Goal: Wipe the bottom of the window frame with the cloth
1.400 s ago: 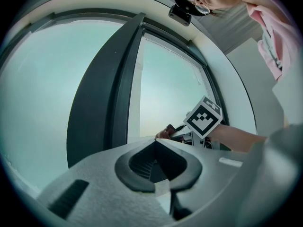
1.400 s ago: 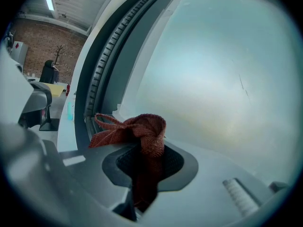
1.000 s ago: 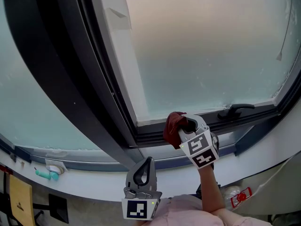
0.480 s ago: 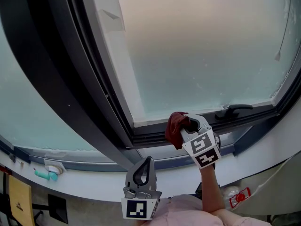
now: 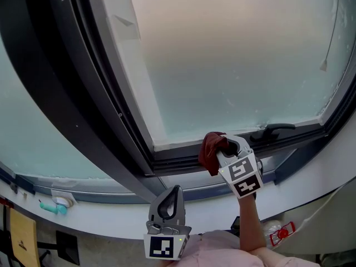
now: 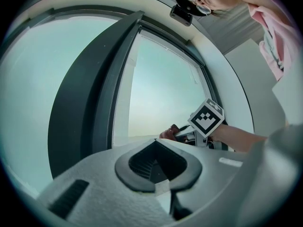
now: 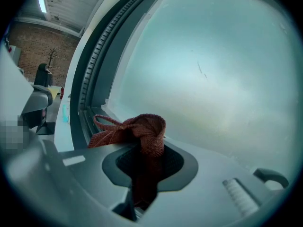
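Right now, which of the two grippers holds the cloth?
The right gripper, shut on the red cloth at the window frame; the left gripper holds nothing.

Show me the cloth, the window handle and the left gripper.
cloth (image 5: pixel 210 148), head view, middle of the red bunch.
handle (image 5: pixel 276 129), head view, middle of its black lever.
left gripper (image 5: pixel 176 189), head view, tip where its jaws meet.

Holding the grey plastic left gripper (image 5: pixel 174 189) low and close to the body, pointing upward, jaws pressed together on nothing. Stretching the bare right forearm (image 5: pixel 250 222) forward, clamping a bunched dark red knitted cloth (image 5: pixel 209 149) between the jaws of the matching grey right gripper (image 5: pixel 221 149).
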`<state>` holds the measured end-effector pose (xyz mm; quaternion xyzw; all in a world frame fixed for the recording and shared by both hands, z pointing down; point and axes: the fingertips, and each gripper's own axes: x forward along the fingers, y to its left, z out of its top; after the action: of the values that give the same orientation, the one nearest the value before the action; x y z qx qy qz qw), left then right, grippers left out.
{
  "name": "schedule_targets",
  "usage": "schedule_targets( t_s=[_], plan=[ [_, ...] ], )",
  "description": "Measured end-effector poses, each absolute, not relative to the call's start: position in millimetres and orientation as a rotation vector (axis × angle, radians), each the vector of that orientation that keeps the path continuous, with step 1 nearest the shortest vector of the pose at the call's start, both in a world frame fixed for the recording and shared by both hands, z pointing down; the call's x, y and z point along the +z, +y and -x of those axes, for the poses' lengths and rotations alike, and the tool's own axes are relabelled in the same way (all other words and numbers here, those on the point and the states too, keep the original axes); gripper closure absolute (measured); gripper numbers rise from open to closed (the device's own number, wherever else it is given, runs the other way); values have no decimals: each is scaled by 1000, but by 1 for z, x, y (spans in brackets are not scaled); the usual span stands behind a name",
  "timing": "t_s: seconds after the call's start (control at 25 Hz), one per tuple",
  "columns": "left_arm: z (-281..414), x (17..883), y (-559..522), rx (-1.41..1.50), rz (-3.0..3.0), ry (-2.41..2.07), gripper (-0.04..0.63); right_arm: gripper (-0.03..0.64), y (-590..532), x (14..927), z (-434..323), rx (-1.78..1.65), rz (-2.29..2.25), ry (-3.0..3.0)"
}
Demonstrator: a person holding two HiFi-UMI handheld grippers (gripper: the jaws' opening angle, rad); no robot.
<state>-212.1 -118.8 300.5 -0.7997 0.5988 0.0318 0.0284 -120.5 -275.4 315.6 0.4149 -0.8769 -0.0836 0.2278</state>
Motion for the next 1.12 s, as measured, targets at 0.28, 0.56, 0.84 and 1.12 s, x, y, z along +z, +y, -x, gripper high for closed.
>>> schedule_targets(
  t_s=[0.28, 0.56, 0.84, 1.12],
  plan=[
    [202, 300, -118, 105, 2479, 1836, 598, 555, -277, 316, 104, -229, -1175, -2397],
    [193, 300, -118, 99, 2494, 1805, 598, 555, -281, 317, 84, -216, -1217, -2378],
    [183, 294, -121, 146, 2514, 1783, 598, 556, -283, 316, 69, -212, -1254, -2360],
    [170, 293, -124, 145, 2553, 1724, 598, 556, -283, 317, 55, -206, -1291, -2335]
  ],
)
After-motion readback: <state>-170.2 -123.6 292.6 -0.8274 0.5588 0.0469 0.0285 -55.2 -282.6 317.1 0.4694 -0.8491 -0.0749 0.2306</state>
